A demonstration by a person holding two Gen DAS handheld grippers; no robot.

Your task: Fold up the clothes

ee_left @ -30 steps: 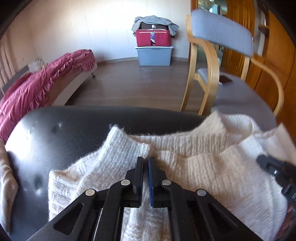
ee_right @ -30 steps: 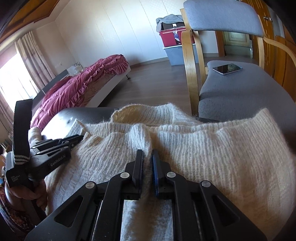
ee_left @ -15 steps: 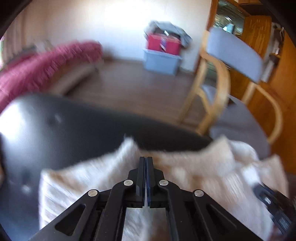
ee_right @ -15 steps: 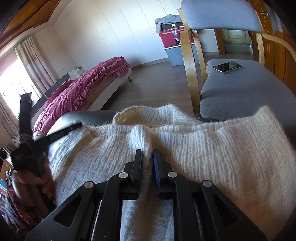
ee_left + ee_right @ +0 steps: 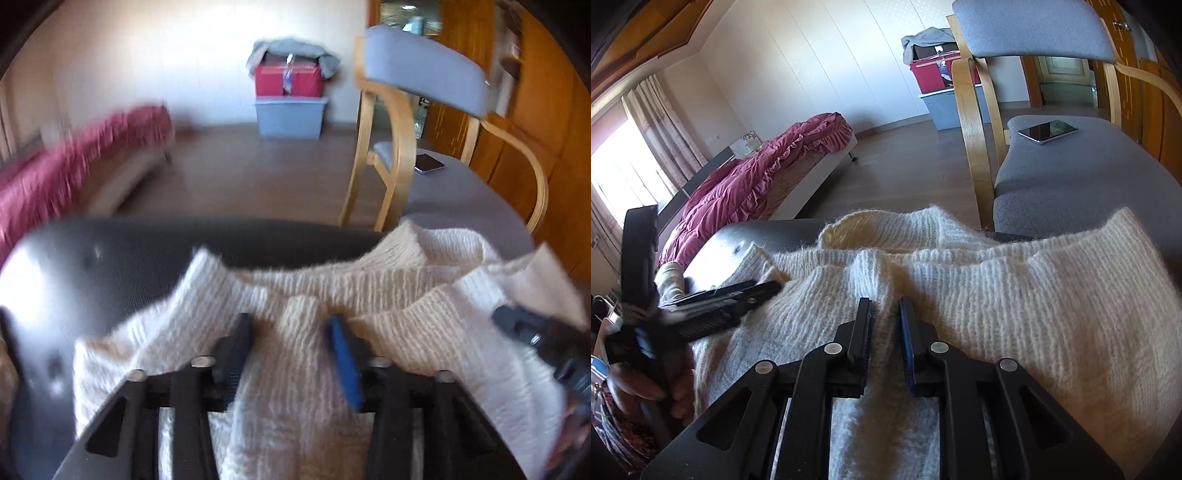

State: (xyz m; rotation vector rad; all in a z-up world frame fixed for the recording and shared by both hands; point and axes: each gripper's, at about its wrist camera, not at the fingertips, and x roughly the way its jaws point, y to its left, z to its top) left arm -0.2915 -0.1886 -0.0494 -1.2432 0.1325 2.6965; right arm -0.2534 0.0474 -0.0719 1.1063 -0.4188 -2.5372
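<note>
A cream knitted sweater (image 5: 369, 295) lies on a black padded seat (image 5: 110, 266); it also shows in the right wrist view (image 5: 1015, 295). My left gripper (image 5: 291, 332) is open, its jaws wide apart over a ridge of the knit near the sweater's left part. It appears from the side in the right wrist view (image 5: 738, 295). My right gripper (image 5: 886, 317) has its jaws close together with a raised fold of the sweater pinched between them. Its tip shows at the right edge of the left wrist view (image 5: 535, 336).
A wooden chair with grey cushions (image 5: 1071, 173) stands just beyond the seat, a phone (image 5: 1047, 131) on it. A bed with a red cover (image 5: 757, 177) is to the left. A red box on a grey bin (image 5: 290, 99) stands at the far wall.
My left gripper was shut a moment ago and has now opened wide over the sweater. My right gripper still holds its fold and has barely moved.
</note>
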